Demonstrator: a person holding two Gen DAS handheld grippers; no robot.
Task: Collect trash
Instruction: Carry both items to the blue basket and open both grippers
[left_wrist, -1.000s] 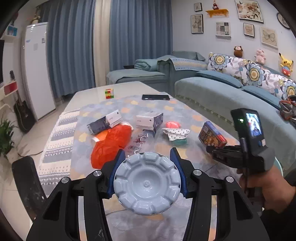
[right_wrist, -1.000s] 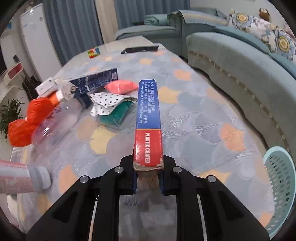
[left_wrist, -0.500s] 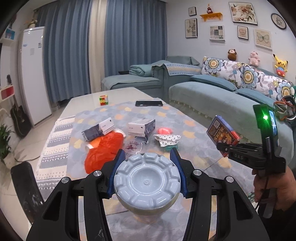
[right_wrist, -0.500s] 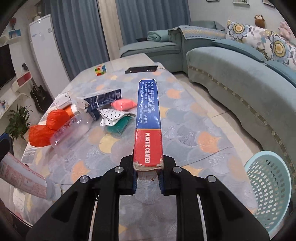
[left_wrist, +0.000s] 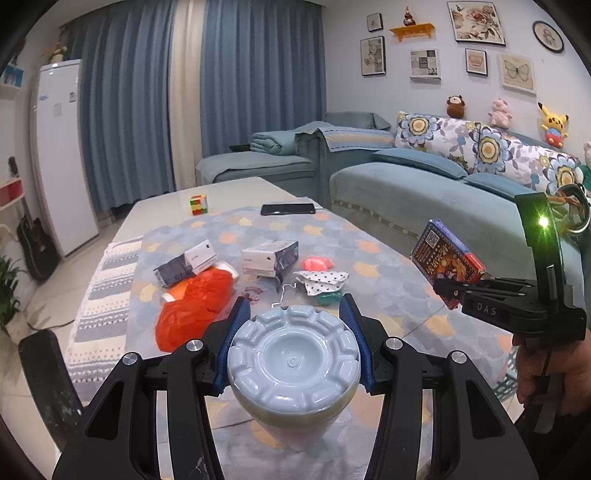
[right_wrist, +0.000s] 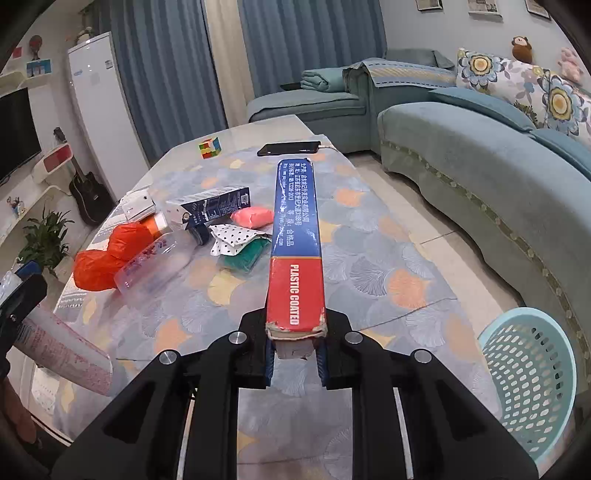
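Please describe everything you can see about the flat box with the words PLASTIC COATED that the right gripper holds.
The flat box is a slim cardboard carton with one narrow side blue with white small print and red near the grip. Its broad face shows a dark printed picture and a square code. The gripped end looks worn and frayed. The right gripper is shut on that end, holding it in the air above the table's edge, pointing away and touching nothing else.

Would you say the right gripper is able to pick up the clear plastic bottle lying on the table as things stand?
Probably not yet: the right gripper is shut on a card box, so its jaws are taken. The bottle itself lies uncovered on the table.
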